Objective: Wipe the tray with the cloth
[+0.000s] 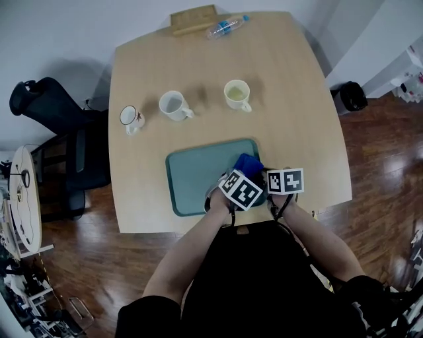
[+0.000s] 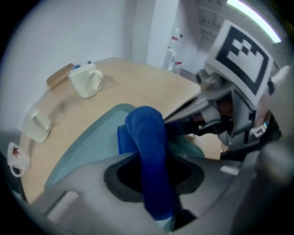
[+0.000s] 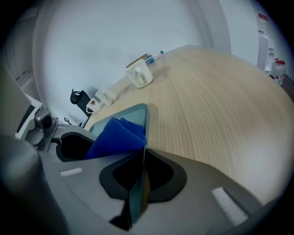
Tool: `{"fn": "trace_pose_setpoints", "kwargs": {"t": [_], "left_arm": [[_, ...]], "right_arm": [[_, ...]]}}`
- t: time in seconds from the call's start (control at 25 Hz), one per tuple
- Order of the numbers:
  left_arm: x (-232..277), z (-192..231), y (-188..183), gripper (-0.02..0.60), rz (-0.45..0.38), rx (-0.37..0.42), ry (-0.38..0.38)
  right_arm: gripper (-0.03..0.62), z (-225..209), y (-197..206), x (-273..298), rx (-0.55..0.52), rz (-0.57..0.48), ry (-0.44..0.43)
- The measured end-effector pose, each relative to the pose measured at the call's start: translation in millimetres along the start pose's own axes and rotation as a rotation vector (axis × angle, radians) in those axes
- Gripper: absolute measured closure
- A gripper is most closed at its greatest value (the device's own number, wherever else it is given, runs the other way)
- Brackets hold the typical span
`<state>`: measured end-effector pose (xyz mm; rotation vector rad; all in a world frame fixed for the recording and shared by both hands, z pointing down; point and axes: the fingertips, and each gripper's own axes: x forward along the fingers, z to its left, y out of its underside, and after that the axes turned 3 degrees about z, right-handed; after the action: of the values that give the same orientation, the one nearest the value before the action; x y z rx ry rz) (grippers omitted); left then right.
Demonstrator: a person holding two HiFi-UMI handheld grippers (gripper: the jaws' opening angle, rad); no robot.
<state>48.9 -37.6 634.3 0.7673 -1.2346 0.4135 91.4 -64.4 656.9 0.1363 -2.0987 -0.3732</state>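
Observation:
A teal tray [image 1: 192, 175] lies on the wooden table near its front edge. My left gripper [image 1: 239, 178] is shut on a folded blue cloth [image 2: 149, 151], which hangs from its jaws onto the right part of the tray [image 2: 87, 147]. In the head view the blue cloth [image 1: 248, 163] shows just beyond the left marker cube. My right gripper [image 1: 277, 191] is shut on the tray's right rim [image 3: 139, 183], which runs edge-on between its jaws. In the right gripper view the cloth [image 3: 117, 134] lies just left of that rim.
Three mugs stand in a row beyond the tray: a small white one [image 1: 131, 119] with a red mark, a white one [image 1: 174, 105] and a cream one [image 1: 238, 95]. A plastic bottle [image 1: 226, 27] and a wooden block [image 1: 193, 19] lie at the table's far edge. A black chair [image 1: 59, 132] stands at the left.

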Motion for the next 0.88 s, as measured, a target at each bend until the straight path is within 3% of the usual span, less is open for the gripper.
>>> {"fn": "trace_pose_setpoints", "kwargs": {"t": [0.16,0.32,0.48,0.6,0.72,0.88], "left_arm": [[-2,0,8,0.456,0.004,0.089,-0.023],[-27,50,53,0.456,0.082,0.177,-0.176],[-66,128,145,0.456,0.199,0.063,-0.305],[-82,144,185,0.456,0.211,-0.052,-0.291],[-75,133,188,0.456,0.208,-0.072,-0.270],[-56,102,150,0.456,0.194,0.041,-0.268]], "right_arm": [[0.571,-1,0,0,-0.011,-0.001,-0.003],[0.571,-3,1,0,-0.015,0.006,-0.001],[0.571,-3,1,1,-0.016,0.002,0.008],[0.571,-3,1,1,-0.002,-0.007,0.003],[0.571,-3,-1,0,0.012,-0.007,0.003],[0.572,-1,-1,1,0.017,-0.002,0.016]]}}
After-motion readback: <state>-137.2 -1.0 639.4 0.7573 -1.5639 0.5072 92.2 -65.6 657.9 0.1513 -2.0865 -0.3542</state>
